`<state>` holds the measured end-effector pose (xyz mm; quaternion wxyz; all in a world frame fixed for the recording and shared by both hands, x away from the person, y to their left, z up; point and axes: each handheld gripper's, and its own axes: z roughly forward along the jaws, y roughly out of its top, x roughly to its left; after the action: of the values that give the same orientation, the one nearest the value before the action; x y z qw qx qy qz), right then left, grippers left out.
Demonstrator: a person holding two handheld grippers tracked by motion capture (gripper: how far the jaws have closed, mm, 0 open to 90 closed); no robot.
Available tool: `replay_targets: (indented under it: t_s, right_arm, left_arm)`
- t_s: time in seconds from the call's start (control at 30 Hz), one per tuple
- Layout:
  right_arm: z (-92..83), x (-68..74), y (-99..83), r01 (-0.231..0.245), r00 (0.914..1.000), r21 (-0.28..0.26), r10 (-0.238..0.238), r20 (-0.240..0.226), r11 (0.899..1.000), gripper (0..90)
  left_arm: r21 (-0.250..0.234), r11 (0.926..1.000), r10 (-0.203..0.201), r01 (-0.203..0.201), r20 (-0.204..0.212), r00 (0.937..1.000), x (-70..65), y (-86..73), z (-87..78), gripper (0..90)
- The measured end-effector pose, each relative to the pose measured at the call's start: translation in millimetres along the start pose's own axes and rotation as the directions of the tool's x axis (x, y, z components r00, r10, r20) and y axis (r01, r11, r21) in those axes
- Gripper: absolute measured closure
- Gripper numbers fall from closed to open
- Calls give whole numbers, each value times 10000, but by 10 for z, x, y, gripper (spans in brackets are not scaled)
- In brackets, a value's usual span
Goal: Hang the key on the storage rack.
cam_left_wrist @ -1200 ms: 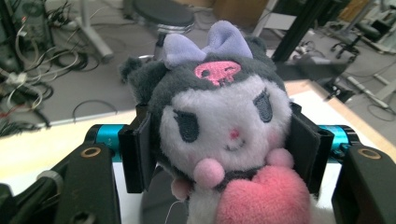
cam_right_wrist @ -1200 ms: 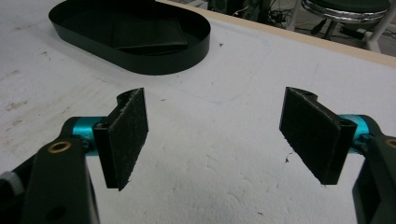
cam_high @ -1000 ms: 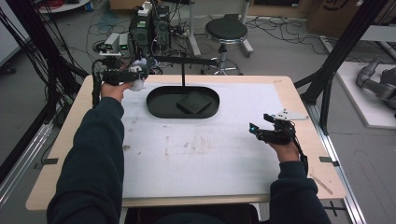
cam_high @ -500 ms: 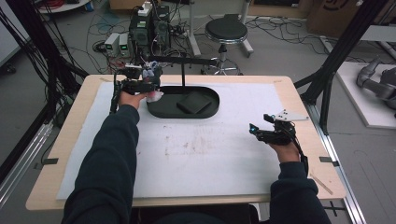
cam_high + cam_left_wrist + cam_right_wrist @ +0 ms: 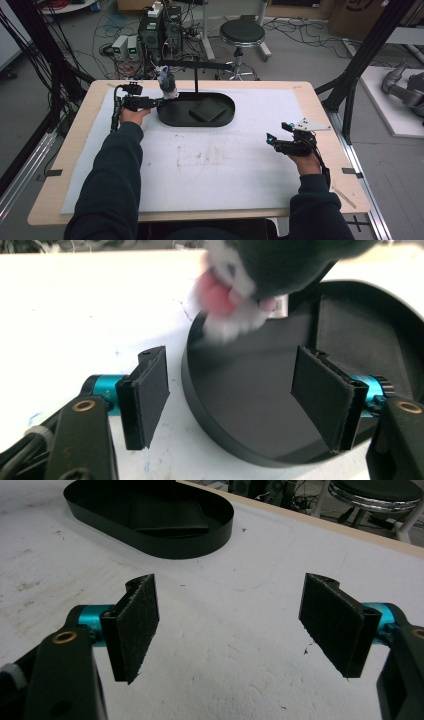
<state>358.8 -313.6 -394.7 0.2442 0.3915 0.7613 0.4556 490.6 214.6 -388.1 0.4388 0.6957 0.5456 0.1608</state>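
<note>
You are hovering the left tongs, jaws apart, at the black oval plastic tray by the bench's far-left edge, beneath a blurred soft toy. The right tongs are idling with jaws apart. Next, probably withdraw.

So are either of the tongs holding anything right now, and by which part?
No. The left tongs stand open at the black tray's rim, below the soft toy. The right tongs are open over bare table.
</note>
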Motion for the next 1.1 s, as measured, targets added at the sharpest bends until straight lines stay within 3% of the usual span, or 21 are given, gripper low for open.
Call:
replay_targets:
  t_s: [0.1, 0.27, 0.33, 0.43, 0.53, 0.63, 0.8, 0.87, 0.93, 1.1]
  right_arm:
    - [-8, -17, -6, -26, 10000, 21, 26, 64, 10000, 244]
    - [-30, -23, -45, 168, 9994, 168, -173, 312, 9997, 244]
    - [-42, -32, -55, 115, 9993, 209, -122, 352, 9997, 244]
    - [-71, -43, -62, 130, 9988, 228, -141, 465, 9997, 244]
    - [-110, -44, -65, 95, 9983, 219, -107, 573, 9997, 243]
    - [-138, -51, -65, 106, 9980, 201, -118, 625, 9997, 243]
    - [-159, -69, -62, 120, 9976, 189, -133, 681, 9997, 243]
    - [-157, -69, -64, 155, 9974, 227, -170, 707, 9996, 243]
    - [-157, -57, -66, 220, 9969, 306, -242, 743, 9993, 243]
    - [-157, 7, -71, 515, 9952, 510, -556, 806, 9974, 243]
  left_arm:
    - [-692, 9975, 182, -145, 537, 9984, -19, -67, -172, 322]
    - [-1957, 9792, 763, -538, 1089, 9911, -48, -186, -478, 273]
    - [-2377, 9684, 1052, -755, 1148, 9878, -60, -249, -611, 221]
    - [-2799, 9527, 1578, -1182, 1235, 9797, -91, -345, -764, 217]
    - [-3257, 9292, 2250, -1746, 1238, 9665, -157, -458, -891, 214]
    - [-3557, 9114, 2614, -2069, 1121, 9587, -216, -583, -976, 214]
    - [-3502, 9081, 2713, -2296, 743, 9596, -267, -792, -1051, 198]
    - [-3584, 9029, 2744, -2371, 563, 9600, -275, -875, -1063, 198]
    - [-3579, 9008, 2819, -2459, 513, 9581, -273, -906, -1085, 198]
    - [-3708, 8982, 2722, -2361, 473, 9611, -260, -974, -1133, 201]
